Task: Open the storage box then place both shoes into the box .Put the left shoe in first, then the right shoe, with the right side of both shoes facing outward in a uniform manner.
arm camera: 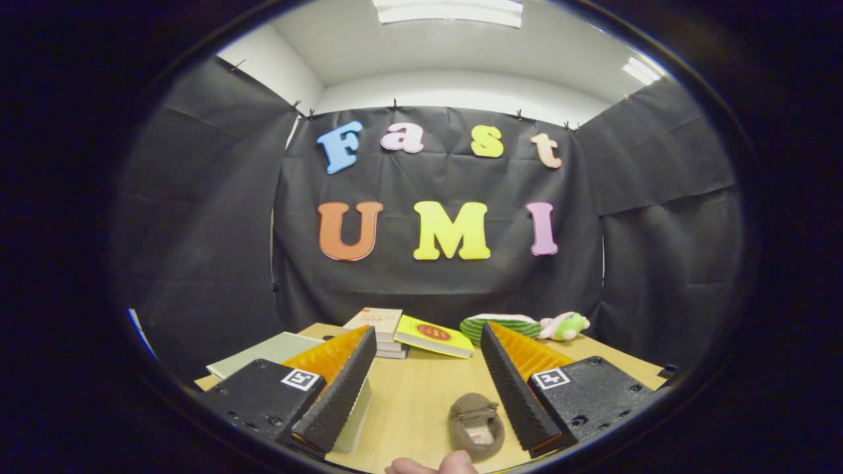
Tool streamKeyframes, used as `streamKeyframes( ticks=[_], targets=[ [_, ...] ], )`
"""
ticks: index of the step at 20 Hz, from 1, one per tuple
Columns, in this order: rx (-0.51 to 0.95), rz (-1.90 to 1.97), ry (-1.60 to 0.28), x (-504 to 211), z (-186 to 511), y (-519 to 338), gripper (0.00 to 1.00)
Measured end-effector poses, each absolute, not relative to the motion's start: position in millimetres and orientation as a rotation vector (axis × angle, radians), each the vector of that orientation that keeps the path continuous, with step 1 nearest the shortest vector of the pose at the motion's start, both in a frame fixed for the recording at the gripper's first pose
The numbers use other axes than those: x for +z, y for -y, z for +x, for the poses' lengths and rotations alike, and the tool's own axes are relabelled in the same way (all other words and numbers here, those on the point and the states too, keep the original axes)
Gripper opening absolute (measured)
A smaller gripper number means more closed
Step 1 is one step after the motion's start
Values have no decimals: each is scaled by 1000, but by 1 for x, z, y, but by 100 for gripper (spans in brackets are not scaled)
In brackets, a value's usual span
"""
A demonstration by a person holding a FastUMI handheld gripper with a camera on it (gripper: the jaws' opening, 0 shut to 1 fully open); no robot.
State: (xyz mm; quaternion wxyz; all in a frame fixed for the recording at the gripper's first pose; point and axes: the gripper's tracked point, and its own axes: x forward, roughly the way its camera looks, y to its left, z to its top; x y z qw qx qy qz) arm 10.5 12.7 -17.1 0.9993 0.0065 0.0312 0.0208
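Tongs (pixel 421 388) spread, holding nothing. One brown shoe (pixel 476 424) on the surface (pixel 421 395) at its near edge, between the fingers, beside a hand (pixel 431 466). Neither shoe boxed yet by the look; whole task probably remains.

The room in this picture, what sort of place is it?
Probably a small recording booth, not a home: black cloth walls pinned up under ceiling lights, and a pale wooden table set with props, stacked books, a brown slipper-like shoe. The open tool hovers above, gripping nothing.
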Motion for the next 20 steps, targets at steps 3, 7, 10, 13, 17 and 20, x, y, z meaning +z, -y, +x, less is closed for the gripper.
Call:
streamKeyframes(
  ticks=[3,7,10,13,17,20],
  targets=[
    [40,12,-57,-15,12,-14,100],
    [53,16,-59,-16,14,-18,100],
    [84,26,-77,-21,15,-25,100],
    [73,4,-89,-23,17,-21,100],
    [128,-44,-97,-20,20,-31,100],
    [254,-9,-153,-29,20,-49,100]
  ],
)
